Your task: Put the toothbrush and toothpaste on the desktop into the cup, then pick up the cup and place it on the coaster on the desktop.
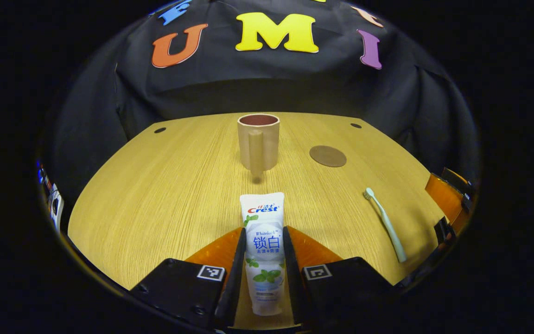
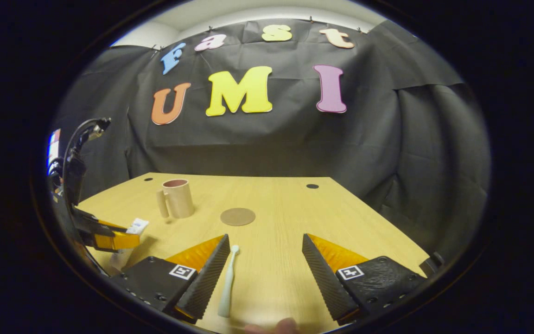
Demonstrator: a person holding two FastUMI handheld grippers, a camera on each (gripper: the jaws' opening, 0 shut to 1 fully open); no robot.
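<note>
Standing on the pale wooden desk (image 1: 155, 195), the beige handled cup (image 1: 258, 141) is beside the round brown coaster (image 1: 327, 156), not on it. Left tongs (image 1: 263, 260) are closed around the white toothpaste tube (image 1: 263, 241). Right tongs (image 2: 264, 269) are spread wide, and the pale toothbrush (image 2: 226, 283) lies flat between them.

Wooden table (image 1: 155, 195): cup (image 1: 258, 141), coaster (image 1: 327, 156), toothbrush (image 1: 385, 224).

Left gripper (image 1: 262, 241), bottom centre of the left gripper view: fingers near-parallel, closed in from both sides. Seen at lower left of the right gripper view. Right gripper (image 2: 264, 260), bottom centre there: fingers spread wide, nothing pressed between.
</note>
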